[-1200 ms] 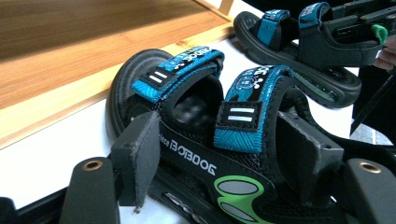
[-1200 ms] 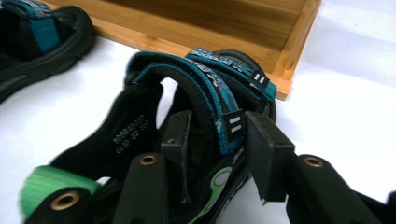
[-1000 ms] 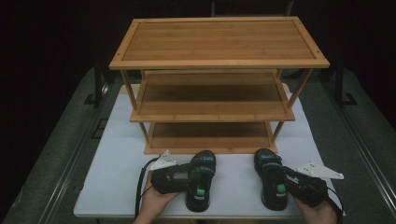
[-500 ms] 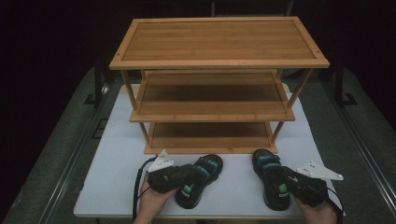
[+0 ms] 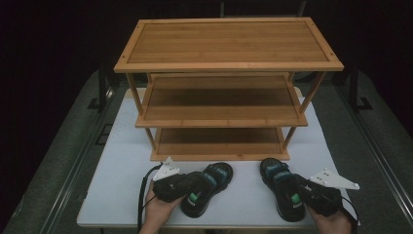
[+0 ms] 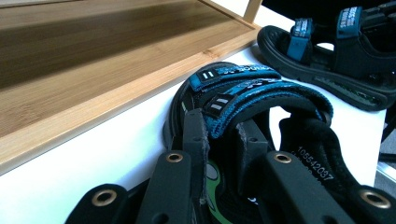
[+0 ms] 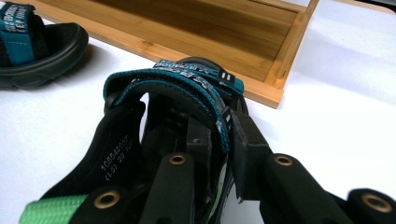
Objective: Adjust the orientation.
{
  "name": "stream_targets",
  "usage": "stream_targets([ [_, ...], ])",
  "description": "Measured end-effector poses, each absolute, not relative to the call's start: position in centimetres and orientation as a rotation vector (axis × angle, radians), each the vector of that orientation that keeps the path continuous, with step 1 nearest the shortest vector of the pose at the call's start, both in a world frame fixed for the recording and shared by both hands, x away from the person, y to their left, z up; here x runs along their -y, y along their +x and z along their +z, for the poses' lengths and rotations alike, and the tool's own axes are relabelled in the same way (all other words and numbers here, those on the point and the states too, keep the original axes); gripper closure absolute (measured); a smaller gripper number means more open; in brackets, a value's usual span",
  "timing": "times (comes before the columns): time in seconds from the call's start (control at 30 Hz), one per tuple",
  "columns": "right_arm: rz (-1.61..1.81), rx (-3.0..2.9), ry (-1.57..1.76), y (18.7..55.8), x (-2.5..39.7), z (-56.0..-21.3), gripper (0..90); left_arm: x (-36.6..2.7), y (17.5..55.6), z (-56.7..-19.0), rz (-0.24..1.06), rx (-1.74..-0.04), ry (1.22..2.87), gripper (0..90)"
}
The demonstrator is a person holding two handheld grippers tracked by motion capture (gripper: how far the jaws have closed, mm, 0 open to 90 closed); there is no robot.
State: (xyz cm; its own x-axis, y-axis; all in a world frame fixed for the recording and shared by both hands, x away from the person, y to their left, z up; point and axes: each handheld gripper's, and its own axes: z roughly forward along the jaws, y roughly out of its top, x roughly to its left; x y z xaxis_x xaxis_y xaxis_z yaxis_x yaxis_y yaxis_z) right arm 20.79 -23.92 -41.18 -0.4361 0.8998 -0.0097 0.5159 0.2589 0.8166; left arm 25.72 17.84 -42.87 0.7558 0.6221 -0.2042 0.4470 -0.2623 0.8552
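Sandals sit on the white table (image 5: 122, 195), near the bamboo shoe rack (image 5: 229, 63). Left gripper (image 5: 187, 187) clamps the left sandal (image 5: 207, 187), angled toward the right; right gripper (image 5: 304, 192) pinches the side strap of the right sandal (image 5: 282, 192).

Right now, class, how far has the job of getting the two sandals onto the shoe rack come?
Done: each sandal is gripped. The left gripper is shut on the left sandal, and the right gripper on the right sandal. In hand: both sandals lie on the white table before the rack. Left: all three shelves are bare, so both sandals need placing.
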Motion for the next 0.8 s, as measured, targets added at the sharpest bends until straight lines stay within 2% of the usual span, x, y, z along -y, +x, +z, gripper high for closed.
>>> stream_targets([
  [0.8,1.13,-2.036,1.232,20.3,22.9,-40.3,79.6,-18.9,25.6,-42.2,0.249,-0.842,1.838,78.4],
])
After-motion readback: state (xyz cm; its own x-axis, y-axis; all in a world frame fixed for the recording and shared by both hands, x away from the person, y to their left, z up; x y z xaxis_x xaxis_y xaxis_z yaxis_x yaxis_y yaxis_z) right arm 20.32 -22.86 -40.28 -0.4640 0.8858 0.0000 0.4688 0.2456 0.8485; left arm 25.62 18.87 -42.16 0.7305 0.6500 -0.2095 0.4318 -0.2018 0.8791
